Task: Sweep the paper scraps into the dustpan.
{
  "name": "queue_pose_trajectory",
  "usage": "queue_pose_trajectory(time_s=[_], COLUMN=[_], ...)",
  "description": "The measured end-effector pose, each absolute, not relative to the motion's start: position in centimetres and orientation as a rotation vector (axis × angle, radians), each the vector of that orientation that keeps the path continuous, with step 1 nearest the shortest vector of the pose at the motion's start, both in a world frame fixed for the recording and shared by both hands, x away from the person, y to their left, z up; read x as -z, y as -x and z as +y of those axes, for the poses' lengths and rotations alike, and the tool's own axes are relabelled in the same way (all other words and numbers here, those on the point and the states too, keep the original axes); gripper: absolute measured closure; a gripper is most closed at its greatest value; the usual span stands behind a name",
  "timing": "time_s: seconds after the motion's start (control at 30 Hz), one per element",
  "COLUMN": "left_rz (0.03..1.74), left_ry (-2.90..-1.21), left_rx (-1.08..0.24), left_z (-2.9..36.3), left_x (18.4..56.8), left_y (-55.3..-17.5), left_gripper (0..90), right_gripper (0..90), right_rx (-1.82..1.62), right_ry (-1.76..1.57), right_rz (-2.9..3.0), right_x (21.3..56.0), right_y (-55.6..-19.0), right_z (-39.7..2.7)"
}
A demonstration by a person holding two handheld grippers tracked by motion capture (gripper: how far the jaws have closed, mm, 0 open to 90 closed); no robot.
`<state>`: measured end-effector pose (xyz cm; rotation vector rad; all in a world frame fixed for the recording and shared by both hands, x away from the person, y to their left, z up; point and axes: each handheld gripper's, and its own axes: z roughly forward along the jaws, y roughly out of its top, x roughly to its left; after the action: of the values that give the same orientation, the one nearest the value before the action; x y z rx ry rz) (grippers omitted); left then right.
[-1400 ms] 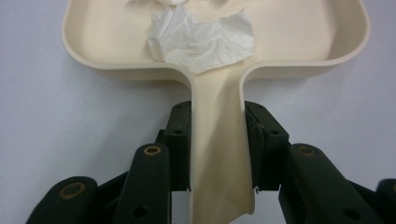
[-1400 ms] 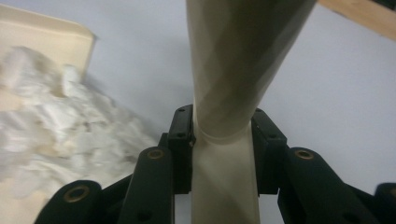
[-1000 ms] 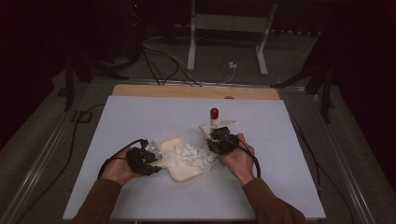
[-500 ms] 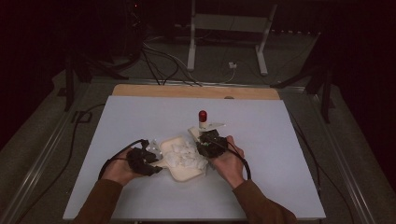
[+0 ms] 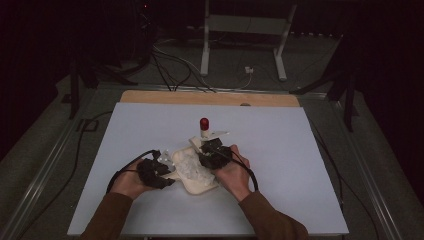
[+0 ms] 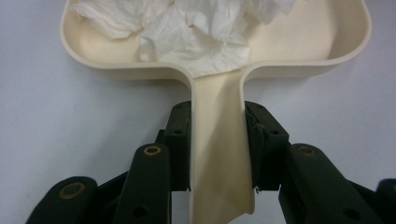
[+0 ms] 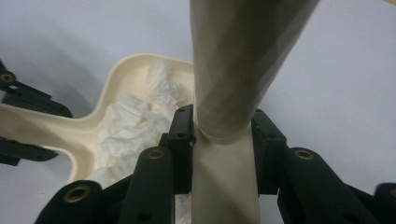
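— What's the biggest thing in front of you?

— The pale blue-white flat table (image 5: 300,165), with a strip of bare wood along its far edge. My forearms in brown sleeves come in from the near side.

— And on it?

— Near the middle, towards me, lies a cream plastic dustpan with a flat handle (image 5: 197,182). It sits flat on the table, its tray full of crumpled white tissue paper (image 6: 196,32), which is heaped loosely inside the walls and reaches down to where the handle begins.

— What is your left tool doing?

— My left tool (image 6: 218,140) is pinching the dustpan's handle, one black jaw pressed against each side of it, just below the tray. In the high view it sits at the dustpan's left side (image 5: 155,172).

— And the right one?

— My right tool (image 7: 219,135) is clamped on a cream plastic brush handle (image 7: 238,56), jaws tight on either side of it. In the high view my right tool (image 5: 212,155) is over the dustpan's right side, touching or just above the paper; I cannot tell which. The brush handle rises away from me, tilted towards the far side of the table.

— Anything smaller?

— The small red rounded cap (image 5: 204,122) at the brush handle's far end, just beyond the dustpan.
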<state>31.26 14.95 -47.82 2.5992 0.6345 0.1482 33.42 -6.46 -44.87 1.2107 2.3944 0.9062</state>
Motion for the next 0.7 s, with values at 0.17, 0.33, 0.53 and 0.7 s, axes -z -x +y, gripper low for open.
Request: queue_pose_trajectory(time_s=[0.17, 0.33, 0.53, 0.7], left_rz=[0.636, 0.646, 0.651, 0.655], left_ry=[-2.597, -2.583, -2.569, -2.557], left_rx=[-0.147, -0.146, -0.154, -0.161], left_z=[15.0, 15.0, 14.9, 14.7], left_x=[48.0, 48.2, 48.4, 48.4], left_y=[-31.2, -31.2, -31.2, -31.2], left_gripper=[66.4, 66.4, 66.5, 66.5], right_gripper=[67.1, 67.1, 67.1, 67.1], right_rx=[-0.93, -0.931, -0.95, -0.957], right_ry=[-1.188, -1.155, -1.153, -1.146], right_rz=[2.413, 2.432, 2.45, 2.452], right_x=[44.6, 44.6, 44.6, 44.5], right_y=[-33.1, -32.5, -32.1, -31.9], right_z=[-5.7, -4.9, -4.5, -4.3])
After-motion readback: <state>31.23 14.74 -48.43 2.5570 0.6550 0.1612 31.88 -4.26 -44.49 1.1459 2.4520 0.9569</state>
